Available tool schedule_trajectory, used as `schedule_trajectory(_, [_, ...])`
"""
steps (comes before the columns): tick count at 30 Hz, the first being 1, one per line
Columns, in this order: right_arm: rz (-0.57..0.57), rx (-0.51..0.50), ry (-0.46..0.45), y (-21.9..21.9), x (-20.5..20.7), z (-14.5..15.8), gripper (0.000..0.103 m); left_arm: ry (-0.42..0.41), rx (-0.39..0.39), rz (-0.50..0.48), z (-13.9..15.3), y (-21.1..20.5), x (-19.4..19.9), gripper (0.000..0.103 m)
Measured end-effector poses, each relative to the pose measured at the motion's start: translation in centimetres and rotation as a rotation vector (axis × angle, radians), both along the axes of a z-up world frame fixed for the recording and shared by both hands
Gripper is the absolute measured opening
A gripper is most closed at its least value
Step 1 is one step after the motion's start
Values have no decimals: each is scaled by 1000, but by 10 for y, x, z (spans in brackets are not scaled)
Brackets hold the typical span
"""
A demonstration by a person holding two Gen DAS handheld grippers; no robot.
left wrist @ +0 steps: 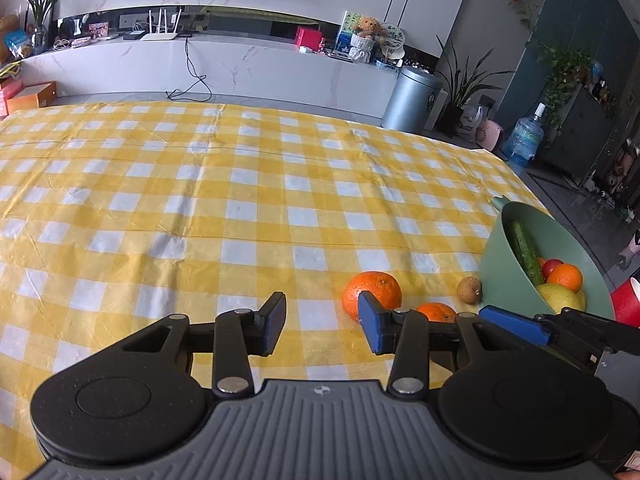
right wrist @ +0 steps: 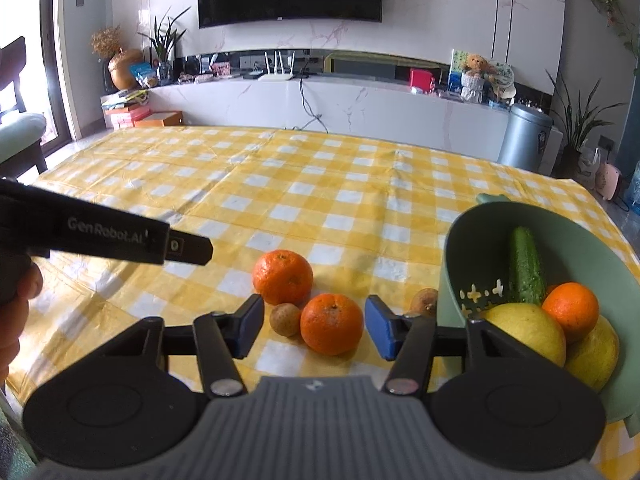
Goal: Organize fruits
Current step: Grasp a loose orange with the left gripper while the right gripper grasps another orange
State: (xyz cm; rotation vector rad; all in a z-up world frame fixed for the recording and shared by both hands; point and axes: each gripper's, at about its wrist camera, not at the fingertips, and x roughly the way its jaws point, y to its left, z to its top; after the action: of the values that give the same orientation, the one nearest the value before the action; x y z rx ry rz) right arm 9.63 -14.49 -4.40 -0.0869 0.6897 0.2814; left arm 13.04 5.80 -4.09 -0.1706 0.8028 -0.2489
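Note:
Two oranges lie on the yellow checked tablecloth: a far one (right wrist: pixel 282 277) (left wrist: pixel 372 293) and a near one (right wrist: pixel 331 323) (left wrist: pixel 436 312). A small brown fruit (right wrist: pixel 284 319) touches the near orange; another brown fruit (right wrist: pixel 425 301) (left wrist: pixel 469 289) lies beside the green bowl (right wrist: pixel 452 276) (left wrist: pixel 496 268). The bowl holds a cucumber (right wrist: pixel 526 266), an orange (right wrist: pixel 571 306) and two yellow fruits (right wrist: pixel 524 330). My right gripper (right wrist: pixel 316 325) is open, its jaws either side of the near orange. My left gripper (left wrist: pixel 322 326) is open and empty, left of the oranges.
The left gripper's body (right wrist: pixel 112 236) reaches in from the left in the right wrist view. A red object (left wrist: pixel 626 302) sits right of the bowl. The table's right edge is close behind the bowl. A bin (right wrist: pixel 524 140) and plants stand beyond the table.

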Motion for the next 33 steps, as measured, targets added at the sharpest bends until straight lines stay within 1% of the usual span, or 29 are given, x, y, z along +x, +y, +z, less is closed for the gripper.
schedule_trajectory(2, [10,-6,-2,2,-1,0,49,14,-4,-19,-3,-3,2,49])
schedule_trajectory(4, [6,-30,4,5,-1,-2,49,27,11,-39,-6,-10,3,48])
schedule_trajectory(6, [-5,-58,22,7,2,-6,40,32,33,-66,-8,-16,2,48])
schedule_trajectory(7, [-17,-76,30,8,3,-7,39,30,40,-77,-9,-18,1,48])
schedule_trajectory(9, [-40,-117,38,10,5,-11,39,28,50,-89,-10,-21,0,48])
schedule_trajectory(12, [-64,-154,50,12,9,-15,40,37,41,-84,-13,-19,3,48])
schedule_trajectory(16, [-70,-138,62,12,13,-17,40,32,9,-81,-14,-18,7,48])
schedule_trajectory(18, [-83,-121,71,11,17,-18,41,31,-3,-84,-16,-18,10,48])
schedule_trajectory(21, [-94,-92,74,10,20,-19,44,43,-26,-82,-19,-19,15,48])
schedule_trajectory(25, [-111,-54,77,9,24,-21,45,63,-44,-73,-24,-19,22,48])
schedule_trajectory(28, [-118,-35,105,8,29,-25,46,69,-48,-71,-27,-20,25,50])
schedule_trajectory(30, [-128,-17,124,7,32,-29,46,64,-46,-72,-29,-21,27,52])
schedule_trajectory(32, [-135,8,129,4,33,-30,43,65,-45,-73,-30,-23,29,53])
schedule_trajectory(33, [-140,10,128,4,33,-29,43,60,-54,-78,-30,-24,30,54])
